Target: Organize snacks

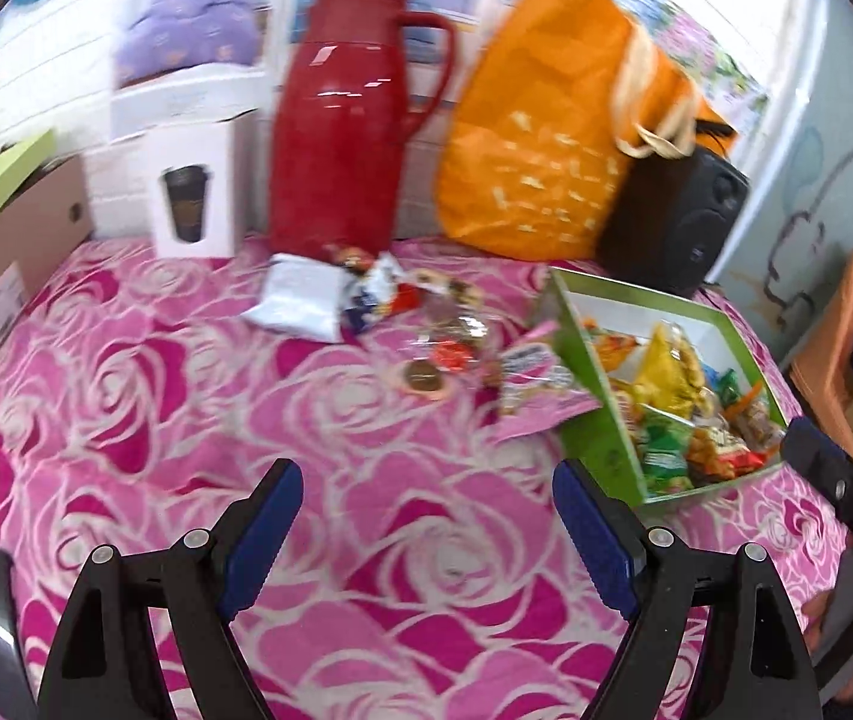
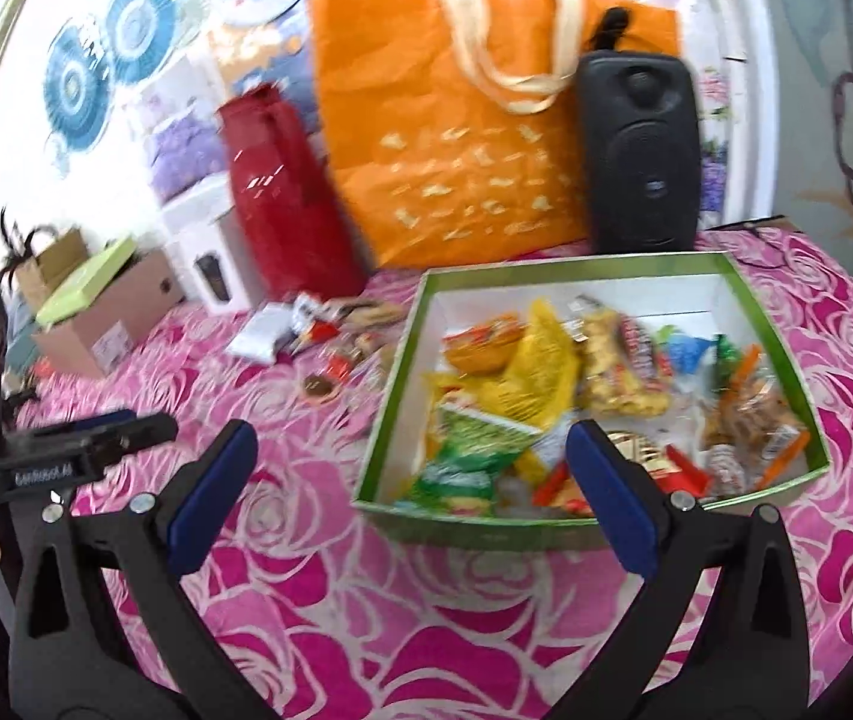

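Note:
A green box [image 1: 600, 414] [image 2: 393, 390] with a white inside holds several bright snack packs, among them a yellow one [image 2: 537, 372] and a green one [image 2: 468, 444]. Loose snacks lie on the pink rose cloth left of the box: a white packet [image 1: 300, 297] [image 2: 261, 333], a pink packet [image 1: 537, 384], a round chocolate biscuit [image 1: 423, 377] [image 2: 319, 387] and small wrapped sweets [image 1: 453, 354]. My left gripper [image 1: 426, 501] is open over bare cloth, short of the loose snacks. My right gripper [image 2: 411, 459] is open, its right finger over the box's near edge.
A red thermos jug [image 1: 348, 120] [image 2: 288, 204], an orange tote bag [image 1: 552, 120] [image 2: 474, 138] and a black speaker [image 1: 675, 222] [image 2: 642, 156] stand along the back. A white cup carton [image 1: 195, 192] and a cardboard box [image 1: 12, 258] [image 2: 108, 318] sit at the left.

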`<state>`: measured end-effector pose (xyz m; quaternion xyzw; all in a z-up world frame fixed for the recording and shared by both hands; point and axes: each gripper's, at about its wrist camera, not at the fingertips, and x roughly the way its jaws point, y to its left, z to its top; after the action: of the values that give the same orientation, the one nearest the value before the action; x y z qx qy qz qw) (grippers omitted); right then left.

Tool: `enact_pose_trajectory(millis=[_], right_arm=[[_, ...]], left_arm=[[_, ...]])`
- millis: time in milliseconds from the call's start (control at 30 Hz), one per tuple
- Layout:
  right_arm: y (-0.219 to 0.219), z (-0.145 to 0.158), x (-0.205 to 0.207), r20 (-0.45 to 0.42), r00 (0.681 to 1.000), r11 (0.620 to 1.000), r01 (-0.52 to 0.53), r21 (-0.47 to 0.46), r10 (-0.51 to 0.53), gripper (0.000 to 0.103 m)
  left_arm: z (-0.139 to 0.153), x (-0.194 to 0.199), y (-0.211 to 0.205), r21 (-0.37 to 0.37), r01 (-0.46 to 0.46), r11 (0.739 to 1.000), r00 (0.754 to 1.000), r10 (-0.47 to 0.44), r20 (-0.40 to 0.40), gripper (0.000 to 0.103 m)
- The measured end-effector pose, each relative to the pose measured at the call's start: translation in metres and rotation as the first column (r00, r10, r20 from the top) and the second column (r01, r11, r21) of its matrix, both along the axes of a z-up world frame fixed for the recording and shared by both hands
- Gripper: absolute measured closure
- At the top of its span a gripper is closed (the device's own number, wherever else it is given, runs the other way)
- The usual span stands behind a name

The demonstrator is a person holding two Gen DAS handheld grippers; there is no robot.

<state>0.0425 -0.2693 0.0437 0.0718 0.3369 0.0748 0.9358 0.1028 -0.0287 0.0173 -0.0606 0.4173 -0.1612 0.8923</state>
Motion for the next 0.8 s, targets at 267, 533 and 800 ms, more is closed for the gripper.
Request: enact_pose_trajectory(millis=[267,533,800], right_arm=[[0.047,-0.016,0.016,-0.054,0.995,0.985,-0.095,-0.141,0.088,0.001],[0.035,-0.027,0.02,-0.077,0.996,0.982,-0.055,-0.181,0.041,0.001],[0.012,-0.03,0.022,-0.086,0.996,0.985,-0.014,-0.174,-0.001,0.001]], left_arm=[[-0.005,0.009,0.017,-0.028,0.0,1.0,1.0,0.0,-0.002,0.016],[-0.014,0.046,-0.034,-0.083,0.144,0.986,0.988,-0.149,-0.046,0.016],[-0.041,0.102,-0.075,-0.223,0.112,0.968,0.971,-0.155,-0.182,0.026]])
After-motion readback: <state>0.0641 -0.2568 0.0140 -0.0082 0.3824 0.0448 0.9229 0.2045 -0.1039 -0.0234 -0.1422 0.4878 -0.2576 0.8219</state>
